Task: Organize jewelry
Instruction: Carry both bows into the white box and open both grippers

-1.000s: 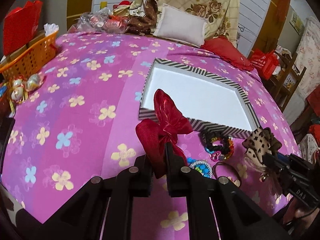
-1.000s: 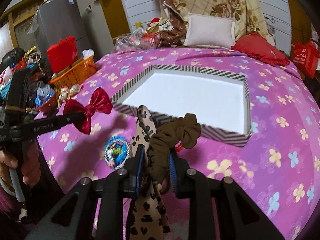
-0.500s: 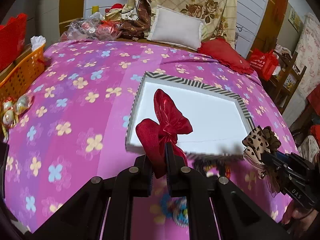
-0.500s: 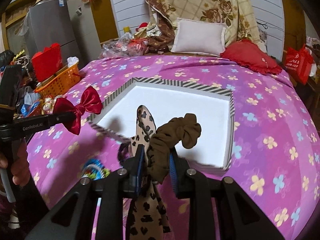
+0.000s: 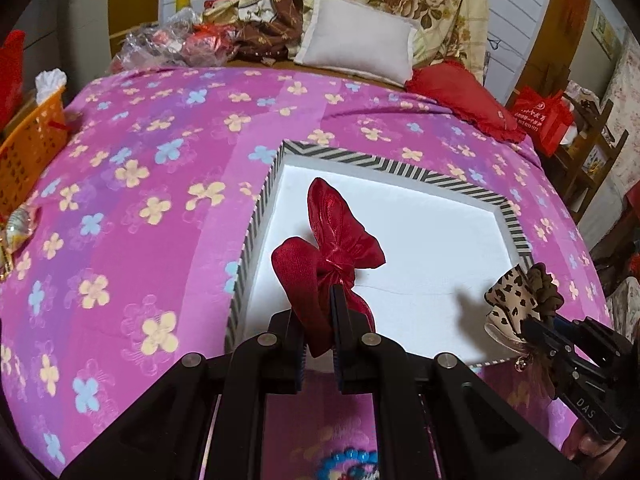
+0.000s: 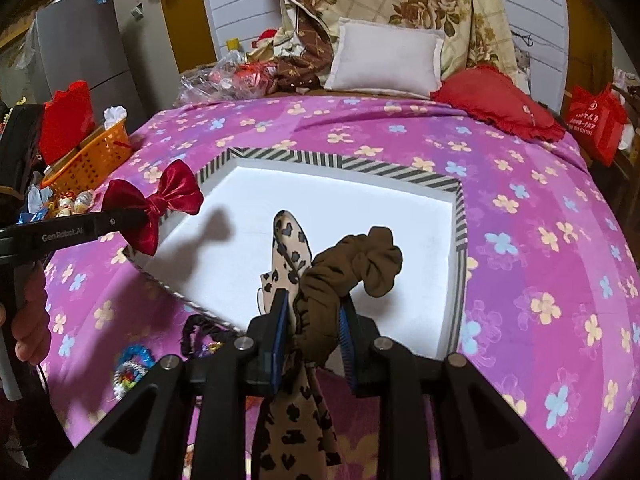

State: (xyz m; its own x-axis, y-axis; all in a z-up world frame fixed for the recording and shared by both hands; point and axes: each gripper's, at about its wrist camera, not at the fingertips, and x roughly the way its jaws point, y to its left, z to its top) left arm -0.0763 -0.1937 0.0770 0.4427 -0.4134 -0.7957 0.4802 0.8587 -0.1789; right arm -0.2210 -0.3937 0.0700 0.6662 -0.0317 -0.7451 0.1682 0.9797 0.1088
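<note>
Tongs on the left (image 5: 318,312) clamp a red bow (image 5: 328,236); right tongs (image 6: 314,320) clamp a brown leopard scrunchie (image 6: 344,272) above the striped tray (image 6: 340,162), beaded bracelets (image 6: 132,368) lying nearby on the bed (image 6: 540,240).

A pink flowered bed (image 6: 540,240) carries a striped-rimmed white tray (image 6: 360,164), pillows and bracelets.

Right tongs (image 6: 314,312) clamp a leopard-print scrunchie (image 6: 320,280) above the striped white tray (image 6: 460,216).
</note>
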